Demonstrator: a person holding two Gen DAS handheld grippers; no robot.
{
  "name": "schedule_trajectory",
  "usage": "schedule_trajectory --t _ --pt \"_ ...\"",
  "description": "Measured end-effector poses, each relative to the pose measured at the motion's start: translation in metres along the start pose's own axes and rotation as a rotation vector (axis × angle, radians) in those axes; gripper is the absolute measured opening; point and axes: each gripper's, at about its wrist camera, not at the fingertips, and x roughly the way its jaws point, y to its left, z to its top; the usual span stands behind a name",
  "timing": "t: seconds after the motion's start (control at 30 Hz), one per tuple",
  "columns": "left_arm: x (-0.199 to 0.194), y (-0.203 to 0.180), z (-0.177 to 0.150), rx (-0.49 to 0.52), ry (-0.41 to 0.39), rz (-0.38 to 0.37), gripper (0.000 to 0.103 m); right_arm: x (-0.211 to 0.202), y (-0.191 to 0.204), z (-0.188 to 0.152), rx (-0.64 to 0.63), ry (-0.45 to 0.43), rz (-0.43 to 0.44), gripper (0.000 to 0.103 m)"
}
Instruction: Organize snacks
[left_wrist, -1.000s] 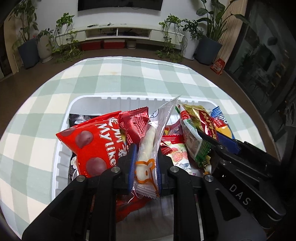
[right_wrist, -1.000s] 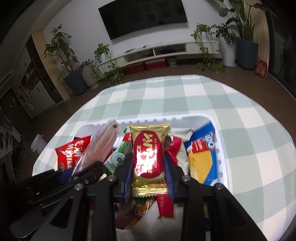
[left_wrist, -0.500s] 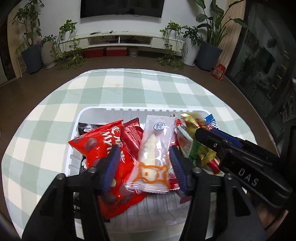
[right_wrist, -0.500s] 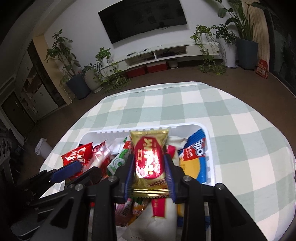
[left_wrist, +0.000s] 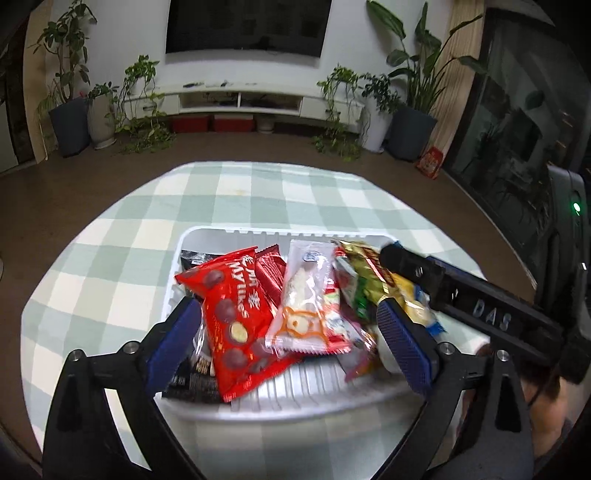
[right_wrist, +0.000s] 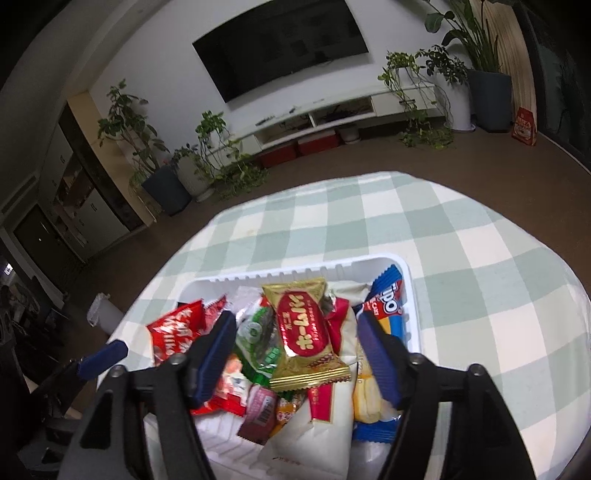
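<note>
Seen at far left of the white tray: one black packet, mostly hidden beneath the red Mylikes bag and cut off by the left hand-held gripper; print unreadable. Counted on top, left to right in the left wrist view: one red Mylikes bag, one dark red wrapper half covered, one clear packet with a white snack and an orange bear outline, one gold packet with a red oval label, partly behind the right hand-held gripper. Further packets beneath, too overlapped for a sure count. Left hand-held gripper: jaws opening, spread wide, pads clear of the bag and the clear packet lying between them; nothing gripped. Right wrist view, left to right: Mylikes bag, green packet, gold packet resting flat on the pile, white pouch cut off at the lower edge, blue Tipo box against the tray's right wall. Right hand-held gripper: jaws opening, pads standing off either side of the gold packet, not pressing it. Tray set on the desk, under a green-and-white checked cloth.
</note>
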Motion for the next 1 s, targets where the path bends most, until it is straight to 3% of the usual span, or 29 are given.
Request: schedule_trajectory --t 0.03,0.2,0.27,0.37,0.47,0.63,0.7,0.87,1.0 --pt "-0.009 -0.002 -0.004 0.004 -0.014 -0.005 0.103 -0.005 0.002 0.001 0.000 -0.016 0.009 0.084" --pt "-0.073 -0.015 -0.047 0.072 -0.141 -0.019 0.103 -0.049 0.014 -0.005 -0.039 -0.144 0.022 0.101" --pt "-0.097 -0.019 -0.069 0.104 -0.183 0.033 0.103 -0.068 0.019 -0.012 -0.069 -0.186 0.013 0.103" --pt "-0.129 -0.021 -0.104 0.097 -0.235 0.170 0.103 -0.098 0.024 -0.030 -0.105 -0.240 -0.007 0.103" --pt "-0.146 -0.015 -0.132 0.057 -0.235 0.211 0.103 -0.124 0.027 -0.053 -0.109 -0.276 -0.026 0.103" --pt "-0.148 -0.007 -0.165 0.015 -0.196 0.179 0.103 -0.153 0.028 -0.097 -0.098 -0.270 -0.052 0.103" --pt "-0.142 -0.010 -0.173 0.014 -0.146 0.163 0.103 -0.164 0.030 -0.114 -0.101 -0.264 -0.079 0.103" --pt "-0.125 -0.016 -0.175 0.046 -0.094 0.226 0.103 -0.168 0.032 -0.137 -0.098 -0.229 -0.135 0.103" --pt "-0.126 -0.011 -0.172 0.022 -0.096 0.214 0.103 -0.161 0.036 -0.142 -0.127 -0.213 -0.171 0.103"
